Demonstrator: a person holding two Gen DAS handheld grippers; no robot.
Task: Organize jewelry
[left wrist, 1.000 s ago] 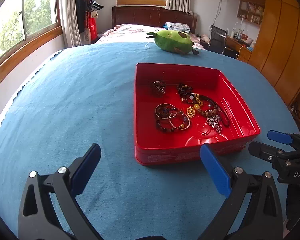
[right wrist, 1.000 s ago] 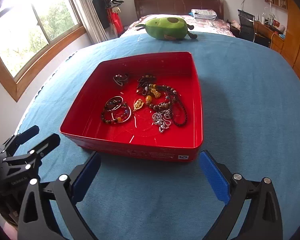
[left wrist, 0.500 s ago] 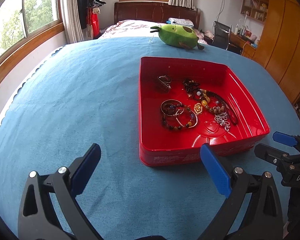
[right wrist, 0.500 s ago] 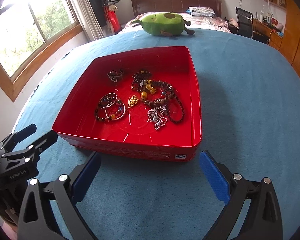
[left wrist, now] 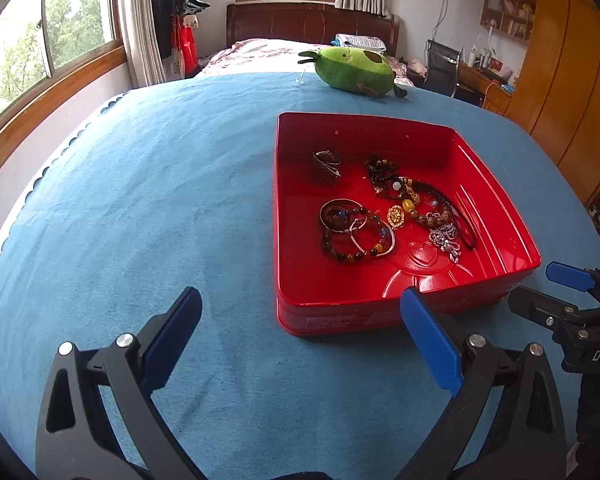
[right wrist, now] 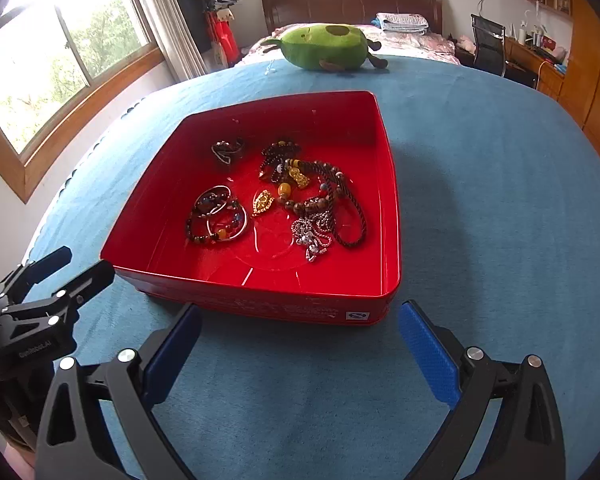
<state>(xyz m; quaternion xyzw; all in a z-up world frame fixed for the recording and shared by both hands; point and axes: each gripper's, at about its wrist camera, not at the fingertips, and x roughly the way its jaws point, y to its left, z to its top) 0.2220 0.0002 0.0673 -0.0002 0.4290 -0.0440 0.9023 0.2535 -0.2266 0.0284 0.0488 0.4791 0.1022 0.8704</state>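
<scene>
Two grippers, left gripper (left wrist: 300, 332) and right gripper (right wrist: 300, 340), hovering spread wide, empty, before red tray (right wrist: 260, 286); tangled jewelry (right wrist: 312, 200) lying inside. Advice: entering from above, isolating single bracelet (right wrist: 216, 220).

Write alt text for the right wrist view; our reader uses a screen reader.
An open red metal tray holding tangled bead bracelets and chains sits on a blue cloth-covered table. The open right gripper hovers before it, empty.

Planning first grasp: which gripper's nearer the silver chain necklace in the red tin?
Right gripper. It faces the near wall of the red rectangular tin, silver chain necklace straight ahead; left gripper sits off its near-left corner.
</scene>
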